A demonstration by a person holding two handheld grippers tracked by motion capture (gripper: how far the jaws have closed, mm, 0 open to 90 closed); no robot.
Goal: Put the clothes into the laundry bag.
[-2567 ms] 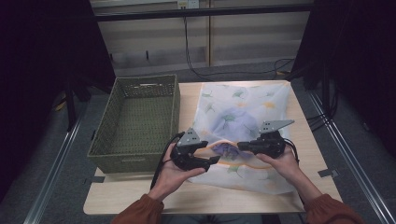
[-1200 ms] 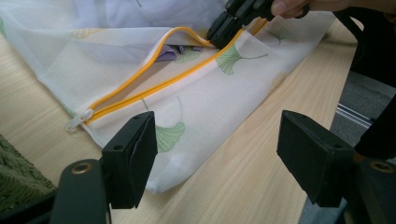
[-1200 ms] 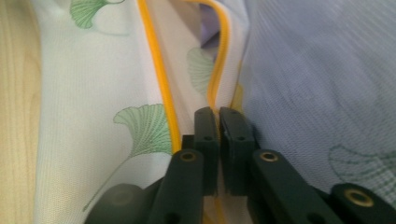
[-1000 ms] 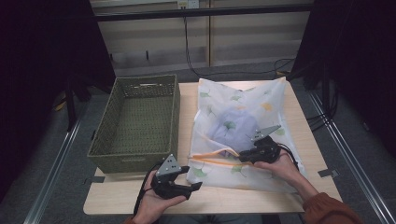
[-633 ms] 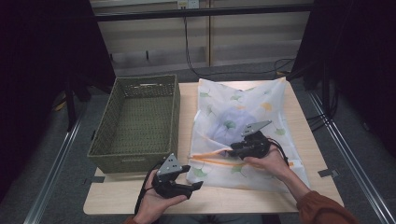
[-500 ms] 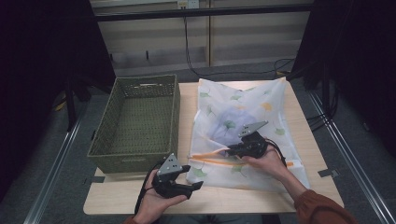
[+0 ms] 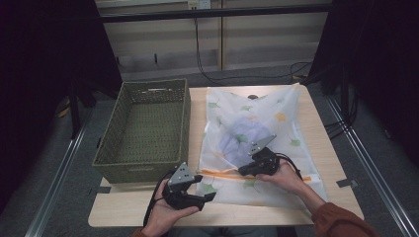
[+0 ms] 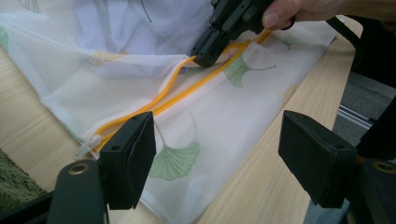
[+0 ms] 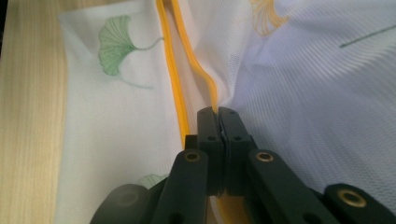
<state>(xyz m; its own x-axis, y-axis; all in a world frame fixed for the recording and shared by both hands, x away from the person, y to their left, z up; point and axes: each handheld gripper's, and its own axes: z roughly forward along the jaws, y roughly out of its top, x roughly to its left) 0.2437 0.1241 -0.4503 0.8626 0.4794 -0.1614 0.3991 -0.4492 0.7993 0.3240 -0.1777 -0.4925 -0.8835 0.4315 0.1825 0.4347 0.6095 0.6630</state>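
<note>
Two grippers are at work over a white mesh laundry bag [image 7: 257,133] lying flat on the tabletop [image 7: 326,148]. The right gripper [image 9: 217,119] has its jaws clenched tight on the upper edge of the bag's orange zipper [image 9: 173,70], pinching the mesh just where the two orange edges part. The left gripper [image 7: 206,197] is released, its jaws spread wide with nothing between them, held above the near left corner of the bag.

The left gripper view shows the zipper gaping open between its white pull [image 8: 88,145] at the bag's corner and the right gripper's tip farther along, with green ginkgo leaves printed on the mesh. The right gripper view shows how thin the pinched fold is, and that the other orange edge lies flat just beside the jaws. The high view adds the wider layout: a bluish garment [image 7: 242,138] shows through the mesh beyond the right gripper, and a green woven basket [image 7: 143,129] stands just beside the bag, on its left.
</note>
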